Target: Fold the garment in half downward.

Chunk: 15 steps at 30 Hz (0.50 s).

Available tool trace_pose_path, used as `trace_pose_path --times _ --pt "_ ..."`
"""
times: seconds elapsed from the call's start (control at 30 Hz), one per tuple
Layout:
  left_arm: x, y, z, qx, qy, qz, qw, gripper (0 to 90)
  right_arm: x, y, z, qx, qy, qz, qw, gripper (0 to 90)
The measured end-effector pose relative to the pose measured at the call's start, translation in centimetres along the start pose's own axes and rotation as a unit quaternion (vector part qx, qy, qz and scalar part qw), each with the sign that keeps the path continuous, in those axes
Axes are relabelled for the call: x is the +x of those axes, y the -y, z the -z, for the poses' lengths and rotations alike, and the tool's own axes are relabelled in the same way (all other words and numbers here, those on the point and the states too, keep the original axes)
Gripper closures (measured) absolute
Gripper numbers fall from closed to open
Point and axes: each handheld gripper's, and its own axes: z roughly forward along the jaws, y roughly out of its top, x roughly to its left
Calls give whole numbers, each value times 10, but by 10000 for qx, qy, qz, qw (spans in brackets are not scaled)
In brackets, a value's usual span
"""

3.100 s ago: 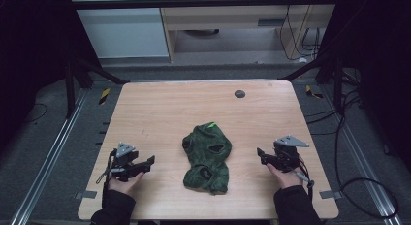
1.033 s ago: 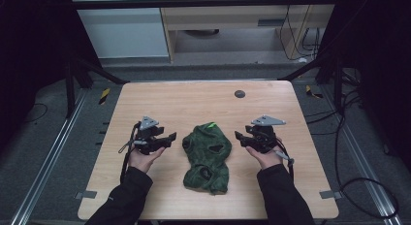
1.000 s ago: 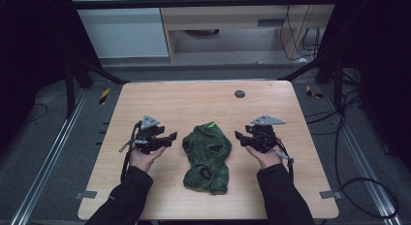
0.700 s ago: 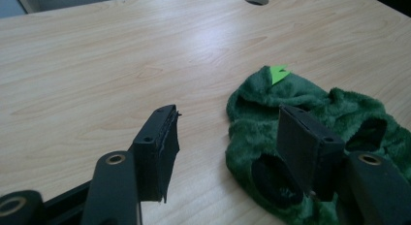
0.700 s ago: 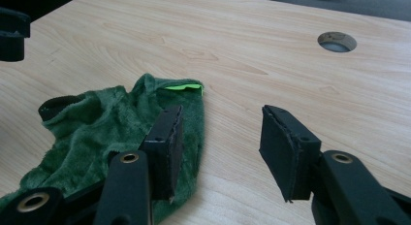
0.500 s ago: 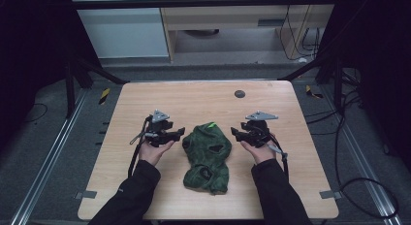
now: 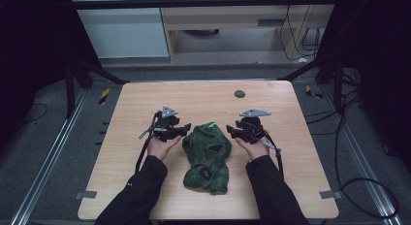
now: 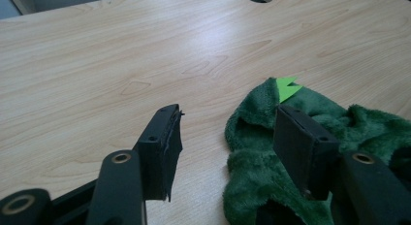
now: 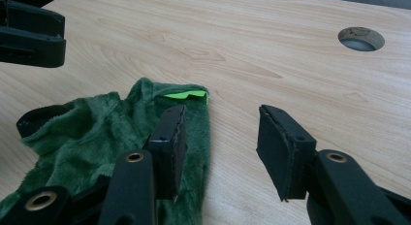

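A crumpled dark green fleece garment (image 7: 206,157) lies near the middle of the wooden worktop (image 7: 145,96), its long axis running toward the person's edge. A bright green tag (image 7: 211,124) sits at its far end.

Left tool (image 7: 183,131): held in the left hand (image 7: 162,146), just beside the garment's left far edge. Jaws apart, having just been closing a little. In the left gripper view one jaw is over bare wood and the other over the fleece near the tag (image 8: 287,88); the cloth edge lies between them, not pinched.

Right tool (image 7: 230,132): held in the right hand (image 7: 254,148), just beside the garment's right far edge. Jaws apart, also just closing. In the right gripper view one jaw is over the fleece (image 9: 97,133) and the other over bare wood, with no grip on the cloth.

A round hole (image 7: 239,94) lies in the worktop beyond the garment, well apart from it.
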Motion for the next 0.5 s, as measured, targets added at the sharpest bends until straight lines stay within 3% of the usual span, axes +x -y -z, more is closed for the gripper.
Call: trace_pose_path --times 0.33,0.5 --pt "3 4 -16 190 46 28 9998 450 1 -2 -13 90 -39 14 10000 536" --pt "1 8 -22 368 140 -78 9992 456 3 1 -20 211 -68 39 9997 535"
